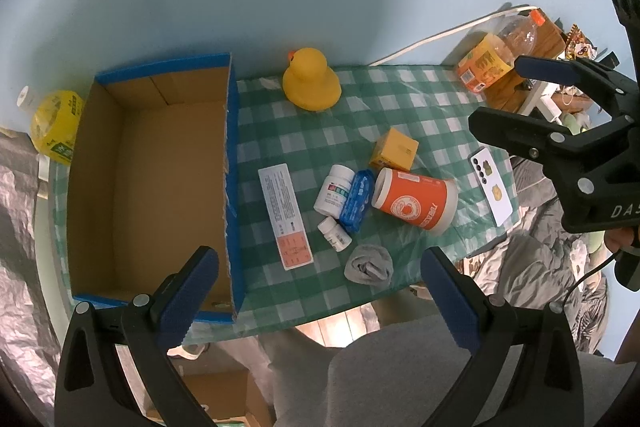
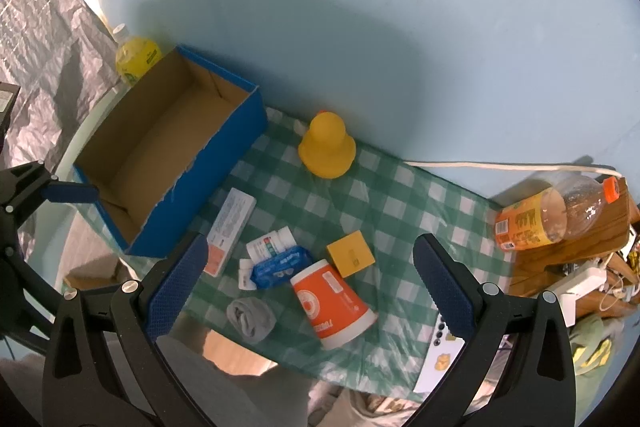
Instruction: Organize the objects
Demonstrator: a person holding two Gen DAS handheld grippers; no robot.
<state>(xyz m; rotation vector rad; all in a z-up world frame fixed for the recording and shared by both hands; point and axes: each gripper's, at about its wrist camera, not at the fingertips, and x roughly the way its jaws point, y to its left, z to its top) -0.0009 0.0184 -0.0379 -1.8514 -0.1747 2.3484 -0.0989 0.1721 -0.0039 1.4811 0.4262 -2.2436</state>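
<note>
An open blue cardboard box (image 1: 230,155) (image 2: 208,195) stands empty at the left of the green checked tablecloth (image 1: 360,115). To its right lie a long white medicine box (image 1: 284,215), two white pill bottles (image 1: 334,195) (image 1: 334,233), a blue packet (image 1: 356,201), a tipped orange cup (image 1: 416,205) (image 2: 334,301), a small yellow box (image 1: 394,149), a rolled grey sock (image 1: 368,265) and a yellow duck (image 1: 310,79) (image 2: 328,147). My left gripper (image 1: 318,297) hovers open above the table's front edge. My right gripper (image 2: 310,287) (image 1: 496,91) is open too, holding nothing.
A white phone (image 1: 492,187) (image 2: 438,359) lies at the cloth's right edge. An orange drink bottle (image 1: 492,55) rests on a wooden stool (image 2: 580,247) to the right. A yellow bottle (image 1: 56,123) stands behind the box. A person's grey trouser leg (image 1: 400,367) is below.
</note>
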